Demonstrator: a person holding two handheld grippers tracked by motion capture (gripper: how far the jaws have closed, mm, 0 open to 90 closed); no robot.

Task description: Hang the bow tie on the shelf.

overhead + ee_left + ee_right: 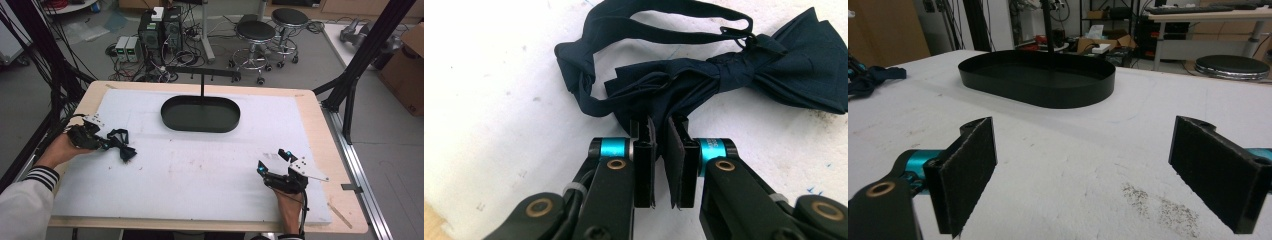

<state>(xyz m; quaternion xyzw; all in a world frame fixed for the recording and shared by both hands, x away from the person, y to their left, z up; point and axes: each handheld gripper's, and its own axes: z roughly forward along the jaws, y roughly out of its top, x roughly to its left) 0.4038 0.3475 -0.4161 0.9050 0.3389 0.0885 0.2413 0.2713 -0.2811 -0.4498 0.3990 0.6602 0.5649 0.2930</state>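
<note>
High view, bow tie: the dark bow tie [121, 144] lies at the left of the white-padded counter [200, 170], well apart from the black oval tray [200, 114] with its hanger post at the far middle.
High view, left hand: the left gripper [104, 143] reaches level across the pad from the left edge, its tip on the tie.
High view, right hand: the right gripper [260, 167] rests low at the near right, aimed toward the tray.
Left gripper view, jaws: drawn nearly together, pinching a fold of one wing of the tie [704, 75]; the strap loops loose beyond.
Left gripper view, progress: grasp looks made; lifting and moving the tie are, I judge, not yet done.
Right gripper view, jaws: spread wide, nothing between them, tray [1038, 80] ahead.
</note>
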